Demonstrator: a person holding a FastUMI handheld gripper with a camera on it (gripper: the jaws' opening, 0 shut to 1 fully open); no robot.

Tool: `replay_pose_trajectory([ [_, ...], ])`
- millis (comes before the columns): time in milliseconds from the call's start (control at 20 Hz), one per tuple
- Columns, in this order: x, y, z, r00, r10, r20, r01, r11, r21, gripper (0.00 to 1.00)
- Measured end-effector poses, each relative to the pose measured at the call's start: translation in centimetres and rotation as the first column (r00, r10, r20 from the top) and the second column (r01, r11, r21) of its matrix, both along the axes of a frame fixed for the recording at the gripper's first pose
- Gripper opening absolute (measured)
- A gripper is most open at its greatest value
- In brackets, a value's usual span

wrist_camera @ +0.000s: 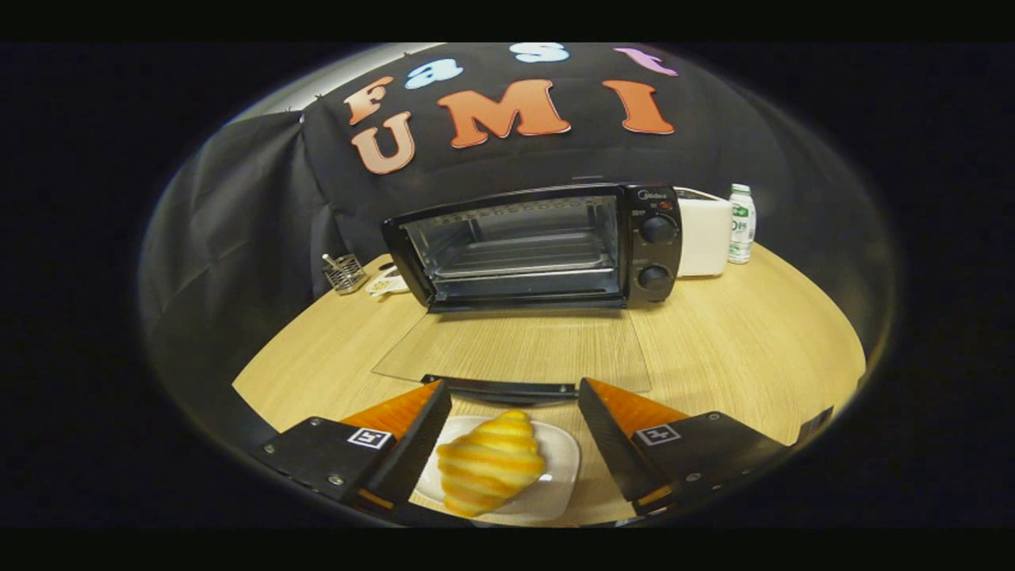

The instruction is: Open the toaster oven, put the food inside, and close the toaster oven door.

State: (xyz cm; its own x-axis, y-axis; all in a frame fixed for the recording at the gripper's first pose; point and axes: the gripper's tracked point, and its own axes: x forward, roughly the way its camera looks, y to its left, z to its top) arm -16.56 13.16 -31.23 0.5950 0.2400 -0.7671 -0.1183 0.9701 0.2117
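Note:
A black toaster oven stands at the back of the round wooden table. Its glass door lies folded down flat toward me, and the door's dark handle is just beyond my fingertips. Inside the oven a wire rack is bare. A yellow striped croissant rests on a small white plate between my fingers. My gripper is open, its fingers standing wide on either side of the croissant without touching it.
A white appliance and a small bottle with a green label stand right of the oven. Left of it are a little wire basket and a small white item. Black cloth walls the booth behind.

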Motion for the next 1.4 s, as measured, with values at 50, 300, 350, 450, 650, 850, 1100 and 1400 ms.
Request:
replay_pose_trajectory([
  [50,-1.0,0.3,0.3,1.0,0.012,-0.006,-0.012,1.0,0.001,0.98],
  [300,-6.2,1.0,0.4,0.996,0.049,-0.07,-0.052,0.998,-0.029,0.99],
  [350,-7.0,1.0,0.3,0.996,0.04,-0.08,-0.043,0.999,-0.034,0.99],
  [450,-8.7,1.5,-0.6,0.991,0.055,-0.12,-0.061,0.997,-0.046,0.99],
  [650,-10.0,1.3,-2.9,0.983,0.032,-0.178,-0.051,0.994,-0.101,0.99],
  [850,-9.8,0.9,-4.1,0.982,-0.001,-0.191,-0.029,0.988,-0.152,0.96],
  [1100,-9.8,0.7,-3.8,0.972,-0.046,-0.229,0.02,0.993,-0.115,0.64],
  [1400,-8.5,1.4,0.2,0.988,-0.026,-0.153,0.045,0.992,0.118,0.47],
])
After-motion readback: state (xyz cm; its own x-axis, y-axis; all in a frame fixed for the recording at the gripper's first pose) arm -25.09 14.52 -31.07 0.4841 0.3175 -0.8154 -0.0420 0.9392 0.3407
